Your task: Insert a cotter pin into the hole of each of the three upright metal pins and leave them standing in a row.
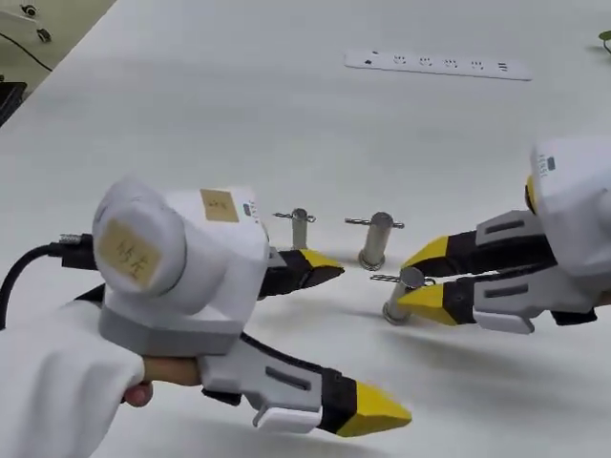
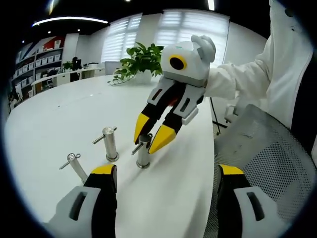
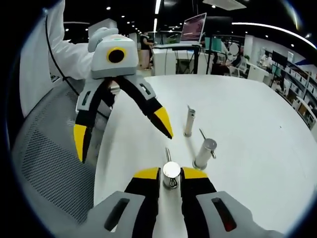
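Three upright metal pins stand in a row on the white table (image 1: 286,114), and a cotter pin sticks out near the top of each. The thin far pin (image 1: 300,229) and the thicker middle pin (image 1: 375,240) stand free. My right gripper (image 1: 420,279) is shut on the head of the near pin (image 1: 399,303), its yellow tips on either side. From the right gripper view I see that pin's round head (image 3: 171,170) between the jaws. My left gripper (image 1: 361,343) hangs wide open and holds nothing, with one tip close to the far pin (image 2: 75,166).
A white power strip (image 1: 437,64) lies at the far side of the table. A grey mesh chair (image 2: 267,148) stands beside the table edge. A potted plant (image 2: 141,57) sits at the far end. A black cable (image 1: 24,267) trails from the left gripper.
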{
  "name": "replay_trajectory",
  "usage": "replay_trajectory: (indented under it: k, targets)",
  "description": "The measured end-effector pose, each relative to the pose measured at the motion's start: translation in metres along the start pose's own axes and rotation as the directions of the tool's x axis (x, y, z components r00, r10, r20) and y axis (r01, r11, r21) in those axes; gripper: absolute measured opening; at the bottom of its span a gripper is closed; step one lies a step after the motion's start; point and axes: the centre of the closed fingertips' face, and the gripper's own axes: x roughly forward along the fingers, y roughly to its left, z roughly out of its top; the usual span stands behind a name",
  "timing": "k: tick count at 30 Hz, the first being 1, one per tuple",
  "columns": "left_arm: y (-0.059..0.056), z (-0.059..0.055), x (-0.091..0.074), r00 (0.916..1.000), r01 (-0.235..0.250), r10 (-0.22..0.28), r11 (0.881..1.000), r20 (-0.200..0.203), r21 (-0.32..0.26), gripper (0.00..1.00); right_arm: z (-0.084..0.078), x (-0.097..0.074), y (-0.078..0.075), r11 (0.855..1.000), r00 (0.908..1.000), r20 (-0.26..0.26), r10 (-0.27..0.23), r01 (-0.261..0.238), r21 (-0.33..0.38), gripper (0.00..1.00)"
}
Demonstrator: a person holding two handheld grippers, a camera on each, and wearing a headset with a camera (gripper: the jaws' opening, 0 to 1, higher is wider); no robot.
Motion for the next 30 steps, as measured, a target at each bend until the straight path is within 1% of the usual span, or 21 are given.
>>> replay_trajectory:
  k: [4, 8, 10, 12, 15, 17, 20, 22, 24, 28, 30]
  targets:
    - [-0.003, -0.004, -0.001, 0.9999, 0.012, -0.012, 1.000, -0.001, -0.016, 0.90, -0.001, 0.000, -0.002, 1.000, 1.0000, -0.004, 0.000, -0.001, -0.014, 0.09]
    - [-0.006, -0.005, -0.001, 0.9999, 0.011, -0.011, 1.000, -0.004, -0.020, 0.96, -0.001, -0.001, -0.003, 1.000, 1.0000, -0.002, 0.007, -0.007, 0.007, 0.09]
    - [-0.008, -0.005, -0.001, 0.9999, 0.014, -0.014, 1.000, -0.006, -0.017, 0.98, -0.001, -0.001, -0.003, 0.999, 0.9999, 0.004, 0.015, -0.016, 0.036, 0.09]
    - [-0.008, -0.004, -0.001, 1.0000, 0.007, -0.007, 1.000, -0.007, -0.014, 0.99, -0.001, -0.002, -0.003, 0.999, 0.9999, 0.002, 0.015, -0.015, 0.037, 0.08]
    - [-0.010, -0.005, -0.002, 0.9999, 0.009, -0.009, 1.000, -0.010, -0.017, 0.99, 0.000, -0.002, -0.002, 0.999, 0.9999, -0.006, 0.011, -0.011, 0.036, 0.08]
    - [-0.012, -0.007, -0.003, 0.9996, 0.019, -0.019, 1.000, -0.022, -0.018, 0.99, -0.001, -0.002, -0.002, 0.999, 0.9999, -0.004, 0.011, -0.011, 0.040, 0.08]
    - [-0.013, -0.010, -0.003, 0.9989, 0.016, -0.017, 1.000, -0.043, -0.012, 0.99, -0.002, -0.004, -0.003, 1.000, 0.9999, -0.005, 0.010, -0.009, 0.027, 0.07]
    - [-0.013, -0.012, -0.004, 0.9989, 0.009, -0.010, 1.000, -0.047, -0.012, 0.99, -0.002, -0.009, -0.008, 1.000, 1.0000, 0.000, 0.009, -0.009, 0.021, 0.07]
    - [-0.010, -0.013, -0.006, 0.9991, -0.002, 0.000, 1.000, -0.043, -0.029, 0.99, -0.001, -0.015, -0.014, 1.000, 0.9998, 0.017, 0.005, -0.005, 0.017, 0.07]
    - [-0.006, -0.016, -0.008, 0.9983, -0.014, 0.012, 0.999, -0.058, -0.029, 0.99, -0.005, -0.025, -0.029, 1.000, 0.9998, 0.017, -0.003, 0.003, -0.003, 0.07]
    - [-0.005, -0.016, -0.010, 0.9982, -0.017, 0.015, 0.999, -0.058, -0.032, 0.99, -0.011, -0.030, -0.041, 1.000, 0.9999, 0.012, -0.009, 0.009, -0.003, 0.07]
